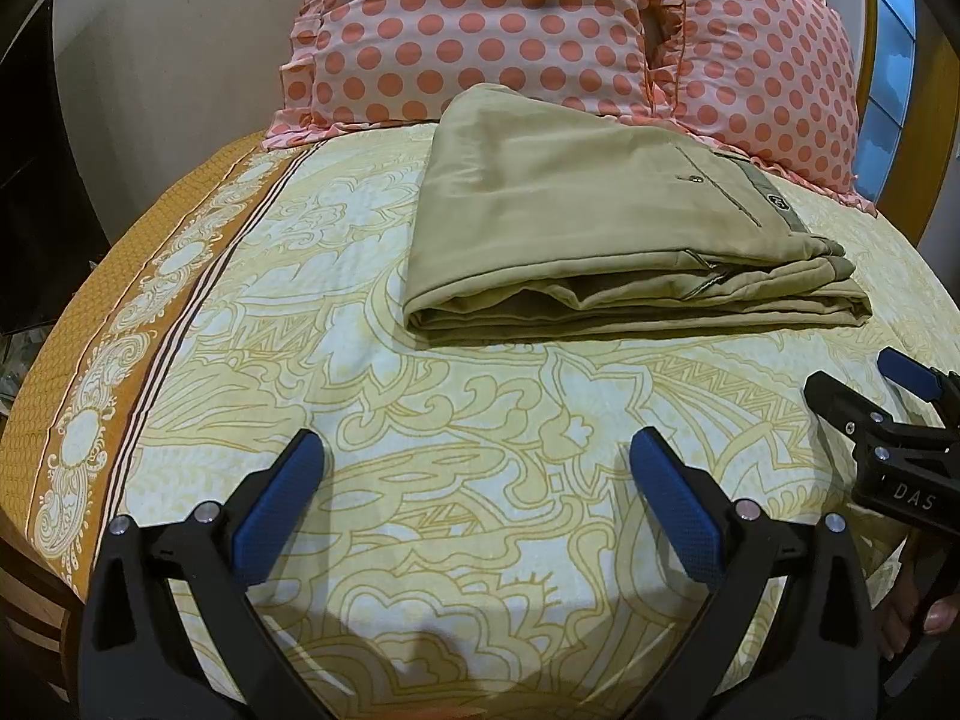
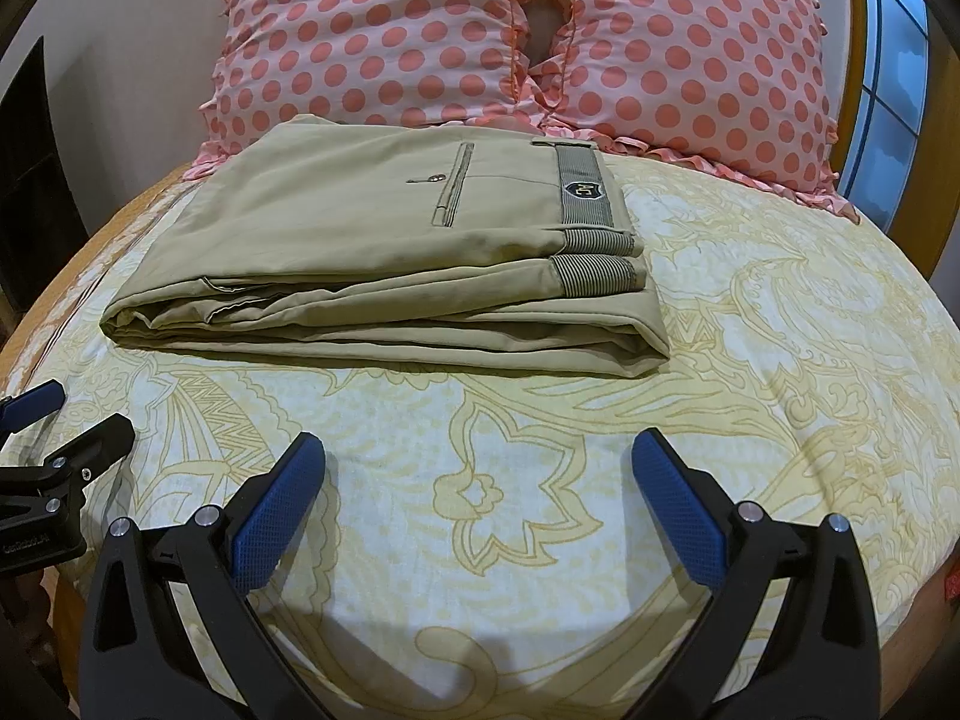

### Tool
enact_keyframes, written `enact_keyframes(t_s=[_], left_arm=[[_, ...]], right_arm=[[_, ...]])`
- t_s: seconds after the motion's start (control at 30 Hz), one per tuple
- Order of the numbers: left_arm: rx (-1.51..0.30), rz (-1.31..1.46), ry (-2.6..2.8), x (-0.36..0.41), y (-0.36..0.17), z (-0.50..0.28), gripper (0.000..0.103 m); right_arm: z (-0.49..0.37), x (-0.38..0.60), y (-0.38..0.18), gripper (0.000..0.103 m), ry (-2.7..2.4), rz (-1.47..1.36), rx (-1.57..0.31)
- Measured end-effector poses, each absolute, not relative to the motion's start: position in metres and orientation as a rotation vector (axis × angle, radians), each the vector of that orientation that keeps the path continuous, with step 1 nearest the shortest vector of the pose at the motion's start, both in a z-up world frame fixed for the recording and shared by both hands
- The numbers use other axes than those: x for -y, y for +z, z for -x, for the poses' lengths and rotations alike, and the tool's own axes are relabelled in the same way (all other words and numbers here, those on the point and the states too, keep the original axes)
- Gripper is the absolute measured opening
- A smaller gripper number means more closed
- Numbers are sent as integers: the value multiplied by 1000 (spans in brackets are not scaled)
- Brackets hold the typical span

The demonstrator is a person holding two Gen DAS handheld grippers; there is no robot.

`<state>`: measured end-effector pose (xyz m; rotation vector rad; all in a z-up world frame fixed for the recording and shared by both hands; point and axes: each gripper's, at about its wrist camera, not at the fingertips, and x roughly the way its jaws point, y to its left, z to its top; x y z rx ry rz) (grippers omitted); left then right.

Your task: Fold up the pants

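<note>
Khaki pants (image 1: 600,228) lie folded into a flat stack on the bed, waistband and back pocket on top; they also show in the right wrist view (image 2: 372,252). My left gripper (image 1: 477,456) is open and empty, hovering over the sheet in front of the pants, apart from them. My right gripper (image 2: 479,456) is open and empty, also short of the pants' near edge. The right gripper shows at the right edge of the left wrist view (image 1: 864,390), and the left gripper at the left edge of the right wrist view (image 2: 60,420).
The bed has a yellow patterned sheet (image 1: 456,540) with an orange border (image 1: 78,360) at the left. Two pink polka-dot pillows (image 2: 372,36) (image 2: 696,66) lean at the head, right behind the pants. A window (image 2: 894,72) is at far right.
</note>
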<state>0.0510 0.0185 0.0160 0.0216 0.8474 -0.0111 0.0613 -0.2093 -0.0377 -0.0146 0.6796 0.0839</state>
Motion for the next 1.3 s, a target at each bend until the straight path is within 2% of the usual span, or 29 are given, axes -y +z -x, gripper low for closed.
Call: enact_keyframes(t_s=[1.3], left_arm=[[-840,-18,-2,-17,16,-51,101]], right_arm=[[-61,209,-38,102,83,14,-677]])
